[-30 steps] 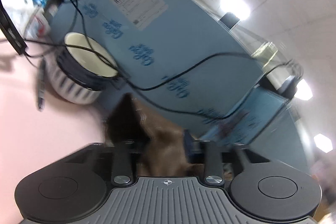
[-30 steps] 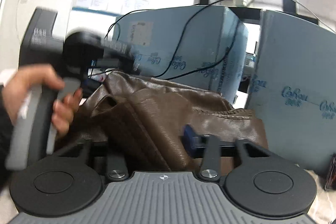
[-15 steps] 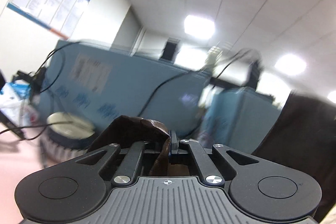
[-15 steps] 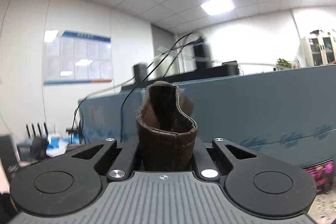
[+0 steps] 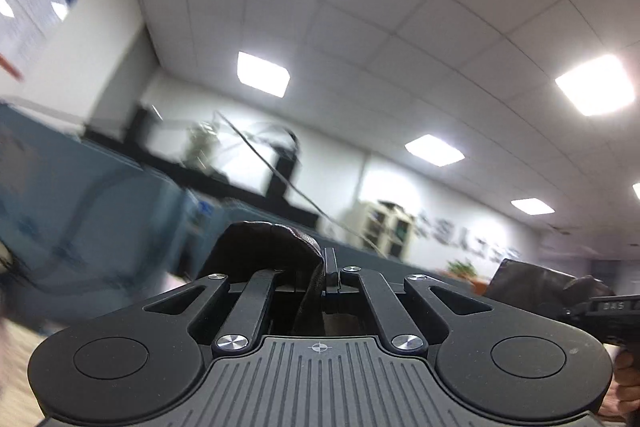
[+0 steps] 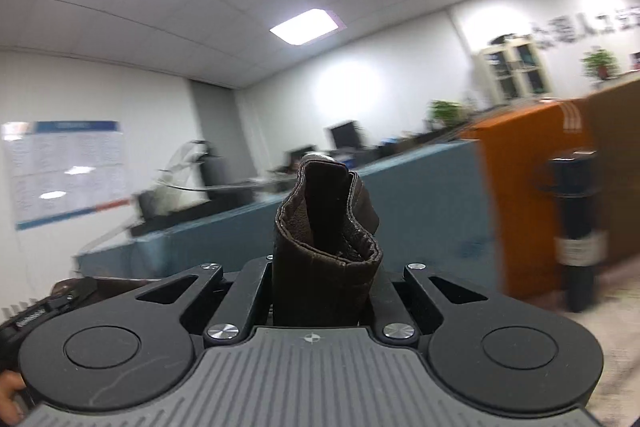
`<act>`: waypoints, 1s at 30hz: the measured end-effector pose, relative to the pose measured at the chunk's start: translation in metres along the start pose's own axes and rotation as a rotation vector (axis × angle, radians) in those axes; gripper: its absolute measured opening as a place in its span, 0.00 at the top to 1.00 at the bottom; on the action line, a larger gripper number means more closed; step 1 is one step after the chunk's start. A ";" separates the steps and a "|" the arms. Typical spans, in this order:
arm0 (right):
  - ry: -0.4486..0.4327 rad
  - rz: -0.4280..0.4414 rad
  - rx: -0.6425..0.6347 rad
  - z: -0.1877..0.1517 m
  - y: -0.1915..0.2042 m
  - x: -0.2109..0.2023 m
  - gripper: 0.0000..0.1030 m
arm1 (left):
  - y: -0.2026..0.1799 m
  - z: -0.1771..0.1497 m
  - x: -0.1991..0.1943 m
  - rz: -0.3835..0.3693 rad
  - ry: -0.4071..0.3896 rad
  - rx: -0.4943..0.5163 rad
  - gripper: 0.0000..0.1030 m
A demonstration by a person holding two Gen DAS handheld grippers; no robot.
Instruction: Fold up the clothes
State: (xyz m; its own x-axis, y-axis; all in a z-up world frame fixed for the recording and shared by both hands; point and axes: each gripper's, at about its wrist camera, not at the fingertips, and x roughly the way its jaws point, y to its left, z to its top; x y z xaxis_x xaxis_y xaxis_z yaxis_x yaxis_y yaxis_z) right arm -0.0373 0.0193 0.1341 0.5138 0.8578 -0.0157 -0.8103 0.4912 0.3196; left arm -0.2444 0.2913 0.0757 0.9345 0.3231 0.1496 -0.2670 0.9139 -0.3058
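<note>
In the left wrist view the left tool (image 5: 330, 273) sits low at centre, its jaws pressed together on a thin edge of the dark brown jacket (image 5: 266, 247). A rounded hump of that leather bulges up just left of the closed tips and hides part of the left linkage. At the lower right edge of the same frame the right tool's body (image 5: 608, 311) pokes in, with more brown leather bunched above it and a hand (image 5: 626, 383) below it.

In the right wrist view the right tool (image 6: 326, 267) is clamped on a thicker fold of the jacket (image 6: 326, 227): a stitched, doubled hem stands upright between the arms and rises to mid frame, covering the tips. At the lower left edge the left tool's body (image 6: 36, 311) shows, with brown leather beside it and fingers (image 6: 10, 393) at the corner.

Farther off, both views look over blue partitions (image 5: 100, 211) toward white walls and a tiled ceiling with lit panels (image 5: 262, 73). Only the left view shows a black cable (image 5: 288, 183) crossing mid frame. Only the right view shows an orange counter (image 6: 532, 195) at right, a dark cylinder (image 6: 576, 227) in front of it, a wall poster (image 6: 66, 167) at left, monitors (image 6: 344, 135) and potted plants (image 6: 600, 63). A glass-door cabinet (image 6: 516, 69) appears in both.
</note>
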 end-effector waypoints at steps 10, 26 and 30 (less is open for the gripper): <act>0.274 -0.482 0.113 -0.075 -0.161 -0.069 0.69 | -0.035 -0.090 0.034 -0.161 0.444 0.038 0.98; 0.235 -0.254 0.180 -0.064 -0.171 -0.079 0.15 | -0.035 -0.097 0.077 -0.020 0.570 0.106 0.49; 0.322 -0.160 0.258 -0.074 -0.180 -0.068 0.15 | -0.019 -0.098 0.088 -0.034 0.587 0.014 0.41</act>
State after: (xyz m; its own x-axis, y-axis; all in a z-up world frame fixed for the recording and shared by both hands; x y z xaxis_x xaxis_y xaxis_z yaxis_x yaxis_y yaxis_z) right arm 0.0525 -0.1159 0.0077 0.4797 0.7976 -0.3656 -0.6100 0.6027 0.5145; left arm -0.1346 0.2787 0.0027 0.9155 0.1069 -0.3879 -0.2341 0.9256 -0.2973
